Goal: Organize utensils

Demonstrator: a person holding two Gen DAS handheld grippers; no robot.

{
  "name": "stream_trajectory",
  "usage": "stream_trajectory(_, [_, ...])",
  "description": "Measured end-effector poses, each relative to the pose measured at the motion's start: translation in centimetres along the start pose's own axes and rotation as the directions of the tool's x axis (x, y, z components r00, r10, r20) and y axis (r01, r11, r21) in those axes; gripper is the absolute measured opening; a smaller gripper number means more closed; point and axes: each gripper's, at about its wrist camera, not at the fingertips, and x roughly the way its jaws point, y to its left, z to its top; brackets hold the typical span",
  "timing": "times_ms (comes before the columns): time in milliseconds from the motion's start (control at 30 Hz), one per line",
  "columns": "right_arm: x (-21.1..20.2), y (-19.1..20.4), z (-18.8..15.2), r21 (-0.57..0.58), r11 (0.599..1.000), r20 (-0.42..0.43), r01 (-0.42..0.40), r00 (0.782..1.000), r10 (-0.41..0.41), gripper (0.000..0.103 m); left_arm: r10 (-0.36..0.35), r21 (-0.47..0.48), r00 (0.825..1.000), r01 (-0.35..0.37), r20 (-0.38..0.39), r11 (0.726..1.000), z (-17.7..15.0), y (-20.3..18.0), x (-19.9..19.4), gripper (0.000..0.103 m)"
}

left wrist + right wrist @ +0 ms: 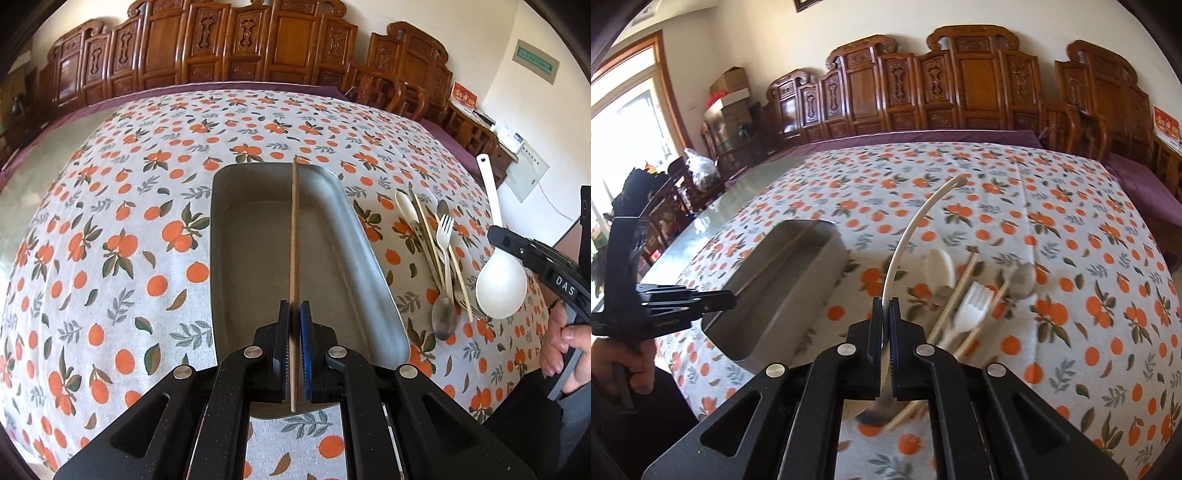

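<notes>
In the left wrist view my left gripper (294, 308) is shut on a brown wooden chopstick (294, 229). It holds the stick lengthwise over the grey metal tray (240, 258). To the right, my right gripper (498, 236) is shut on a big white serving spoon (500, 284), lifted above the table with its handle pointing up. In the right wrist view the spoon's curved handle (905, 236) rises from the shut right gripper (885, 304). The left gripper (726, 299) hovers at the tray's (798, 306) near end.
A loose pile lies right of the tray: a small white spoon (940, 267), a white fork (975, 302), a metal spoon (443, 317) and pale chopsticks (955, 295). An orange-print cloth (110, 221) covers the table. Carved wooden chairs (221, 55) line its far side.
</notes>
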Motion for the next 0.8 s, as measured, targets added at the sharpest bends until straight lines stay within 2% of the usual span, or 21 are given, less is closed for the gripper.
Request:
stream_trajectory(300, [1.4,3.7,0.8,-0.035,0.998,-0.017,-0.047,0.999,0.047,0.004,-0.009,0.000,1.000,0.009,-0.008,1.000,-0.3,0.0,-0.4,0.005])
stream_trajectory(800, [6.7,9.4,3.2,-0.087,0.986,-0.066,-0.141,0.989,0.135,0.004,0.034,-0.022,0.993,-0.032,0.113,0.999,0.8,2.3,-3.8,0.005])
